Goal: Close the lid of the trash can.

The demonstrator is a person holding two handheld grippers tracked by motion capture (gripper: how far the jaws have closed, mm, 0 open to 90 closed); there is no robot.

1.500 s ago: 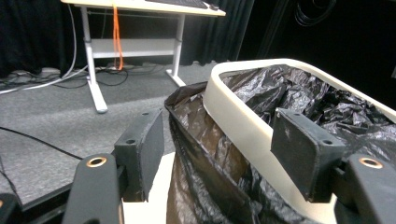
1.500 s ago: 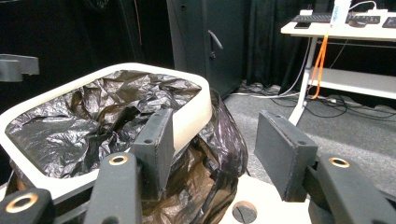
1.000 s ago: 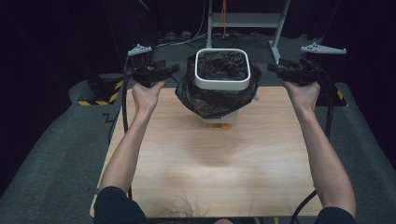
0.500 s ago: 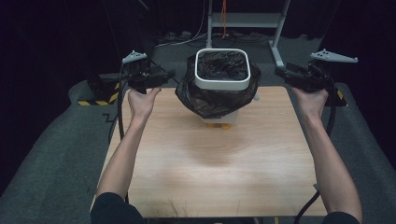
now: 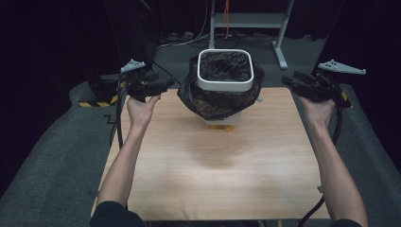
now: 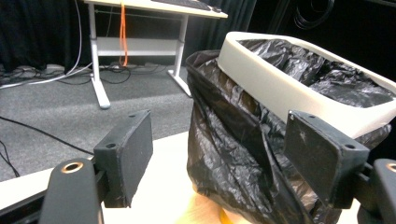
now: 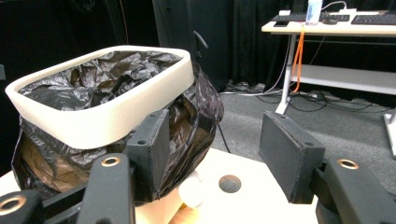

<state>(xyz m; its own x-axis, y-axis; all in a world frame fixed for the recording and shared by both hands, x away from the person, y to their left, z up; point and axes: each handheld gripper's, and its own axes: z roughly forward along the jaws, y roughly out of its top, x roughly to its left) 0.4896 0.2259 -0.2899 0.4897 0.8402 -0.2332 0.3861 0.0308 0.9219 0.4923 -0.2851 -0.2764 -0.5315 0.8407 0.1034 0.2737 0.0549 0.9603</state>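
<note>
A small white bin (image 5: pixel 225 71) lined with a black bag (image 5: pixel 208 99) stands at the far middle of a wooden tabletop (image 5: pixel 208 161); the bag's loose skirt hangs outside below the rim. The left hand-held gripper (image 5: pixel 161 86) is held just beside the bag at the tabletop's left edge. Its jaws have just been opening and grip nothing, though its own view shows bag folds (image 6: pixel 233 154) bulging between them. The right hand-held gripper (image 5: pixel 289 81) hangs well apart at the right edge, jaws parted and empty. Its own view reveals a round hole (image 7: pixel 229 183) in the tabletop. Grey carpet (image 5: pixel 61 156) surrounds the tabletop, and a white-legged desk (image 5: pixel 250 21) stands in the dark room beyond.
</note>
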